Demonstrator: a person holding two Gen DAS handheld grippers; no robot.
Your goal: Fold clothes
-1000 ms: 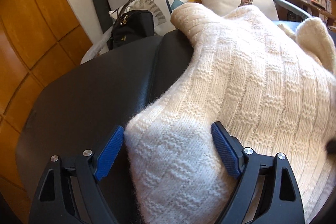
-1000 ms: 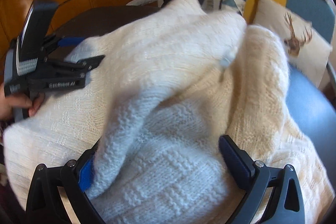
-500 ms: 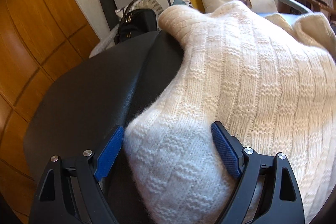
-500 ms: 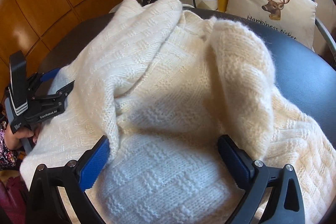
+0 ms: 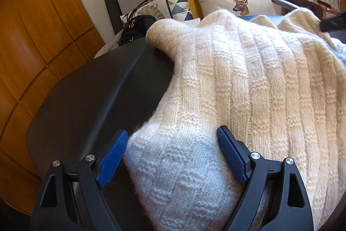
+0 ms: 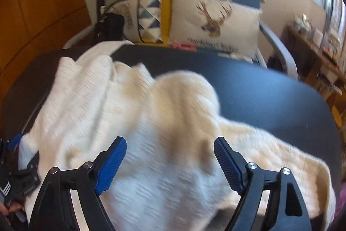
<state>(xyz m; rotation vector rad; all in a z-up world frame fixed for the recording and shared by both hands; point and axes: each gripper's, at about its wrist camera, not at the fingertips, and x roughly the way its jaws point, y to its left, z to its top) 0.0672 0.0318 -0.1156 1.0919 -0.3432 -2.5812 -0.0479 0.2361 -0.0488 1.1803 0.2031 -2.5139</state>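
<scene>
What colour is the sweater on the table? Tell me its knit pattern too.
Cream white sweater, knitted in a basketweave block pattern; clearest in the left wrist view.

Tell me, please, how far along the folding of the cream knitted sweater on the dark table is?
Early. Done: the cream knitted sweater is spread across the dark table. In hand: the left hand-held gripper has a bunched corner between its jaws; the right hand-held gripper, jaws just narrowing, straddles rumpled knit. Left: no neat fold shows; the sleeve lump remains.
</scene>
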